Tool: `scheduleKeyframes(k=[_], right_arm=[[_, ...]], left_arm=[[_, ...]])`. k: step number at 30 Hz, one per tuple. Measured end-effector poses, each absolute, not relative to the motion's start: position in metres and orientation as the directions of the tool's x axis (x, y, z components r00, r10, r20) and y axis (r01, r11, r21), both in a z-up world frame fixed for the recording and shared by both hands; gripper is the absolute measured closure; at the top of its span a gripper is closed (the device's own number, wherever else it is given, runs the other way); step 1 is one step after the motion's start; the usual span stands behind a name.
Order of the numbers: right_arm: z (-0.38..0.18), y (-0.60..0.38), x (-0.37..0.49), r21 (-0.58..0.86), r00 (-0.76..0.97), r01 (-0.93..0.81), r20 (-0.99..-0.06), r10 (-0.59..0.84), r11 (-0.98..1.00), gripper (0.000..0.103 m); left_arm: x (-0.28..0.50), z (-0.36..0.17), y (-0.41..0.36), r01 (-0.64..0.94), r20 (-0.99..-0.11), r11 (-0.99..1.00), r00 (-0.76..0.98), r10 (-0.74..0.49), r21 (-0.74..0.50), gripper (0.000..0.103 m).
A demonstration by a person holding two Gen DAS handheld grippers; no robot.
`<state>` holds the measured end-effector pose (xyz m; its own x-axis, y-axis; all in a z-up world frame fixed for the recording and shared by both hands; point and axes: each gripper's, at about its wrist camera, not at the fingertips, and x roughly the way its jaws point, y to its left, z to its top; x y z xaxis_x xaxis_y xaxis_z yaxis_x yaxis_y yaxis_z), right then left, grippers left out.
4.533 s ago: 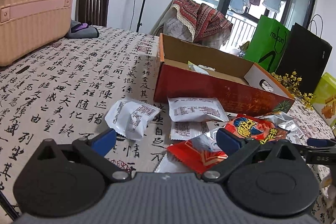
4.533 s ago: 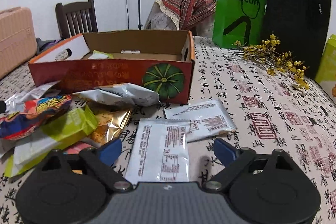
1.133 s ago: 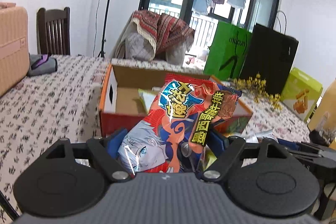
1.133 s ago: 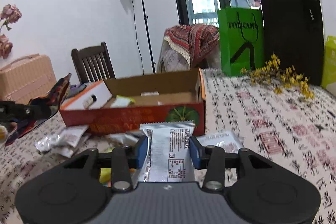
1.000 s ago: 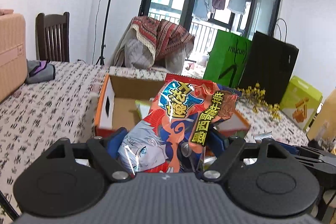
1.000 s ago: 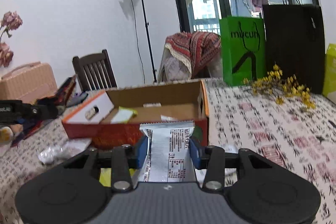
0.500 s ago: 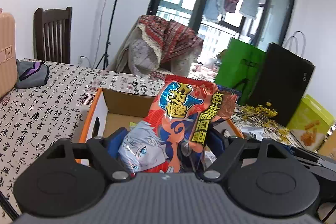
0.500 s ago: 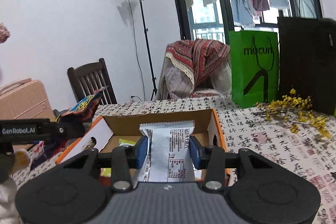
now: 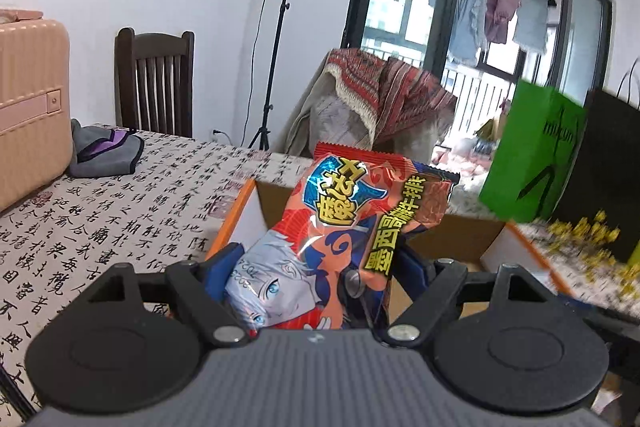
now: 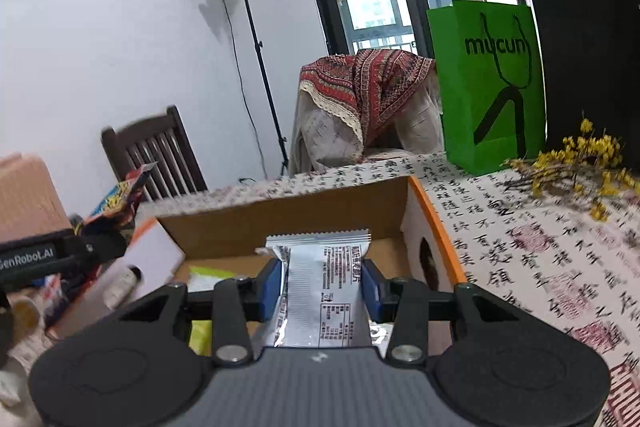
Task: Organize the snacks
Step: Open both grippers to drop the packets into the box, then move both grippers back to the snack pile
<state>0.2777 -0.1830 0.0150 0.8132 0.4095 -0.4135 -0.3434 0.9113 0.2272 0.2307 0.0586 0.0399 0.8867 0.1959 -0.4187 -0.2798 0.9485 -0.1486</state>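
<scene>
**Right wrist: both packets held over the box, drop comes next**

Right wrist view shows the right gripper [image 10: 322,285] clamped narrow on a silver packet [image 10: 324,291], pads pressing its two long edges. The packet stands upright, long axis running away from the camera, top seam toward the far wall of the cardboard box [image 10: 288,215]. The box's open floor lies straight ahead and below the fingertips, its orange-edged right wall [image 10: 434,227] just to the right of the packet. So this packet looks already over the box mouth.

Left gripper [image 9: 316,267] holds a red snack bag [image 9: 352,227], jaws set fairly wide around its bulk. The bag tilts up and to the right, long axis slanting away from the camera. Behind it sit the box's white left wall [image 9: 244,223] and brown far wall [image 9: 460,235], so it also hangs over the box, at the left end. From the right wrist the same bag [image 10: 116,199] shows at far left, above that end.

Judgement: right hand looks more centred over the box; both need only a release. Some wrappers, one yellow-green [image 10: 208,273], already lie inside. Tablecloth [image 9: 100,219] with black writing runs all around.
</scene>
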Motion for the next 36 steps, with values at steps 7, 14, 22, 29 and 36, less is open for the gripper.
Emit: scheduleKeyframes(k=[7, 14, 22, 29, 36], right_arm=[[0.013, -0.182, 0.276, 0.21, 0.813, -0.346, -0.419, 0.404, 0.915, 0.051], [0.015, -0.186, 0.271, 0.22, 0.821, -0.357, -0.39, 0.417, 0.908, 0.0], [0.014, -0.186, 0.271, 0.218, 0.826, -0.35, -0.387, 0.41, 0.911, 0.0], [0.029, -0.189, 0.267, 0.233, 0.827, -0.35, -0.377, 0.416, 0.907, 0.0], [0.064, -0.192, 0.239, 0.214, 0.816, -0.363, -0.396, 0.42, 0.907, 0.0]], left_arm=[[0.225, 0.034, 0.055, -0.282, -0.399, 0.951, 0.892, 0.21, -0.13, 0.013], [0.217, 0.037, 0.048, -0.265, -0.355, 0.956, 0.912, 0.206, -0.126, 0.0], [0.217, 0.037, 0.051, -0.268, -0.382, 0.953, 0.903, 0.199, -0.138, 0.0], [0.204, 0.063, 0.053, -0.283, -0.396, 0.94, 0.898, 0.191, -0.19, 0.0], [0.173, 0.095, 0.048, -0.283, -0.387, 0.938, 0.902, 0.19, -0.2, 0.0]])
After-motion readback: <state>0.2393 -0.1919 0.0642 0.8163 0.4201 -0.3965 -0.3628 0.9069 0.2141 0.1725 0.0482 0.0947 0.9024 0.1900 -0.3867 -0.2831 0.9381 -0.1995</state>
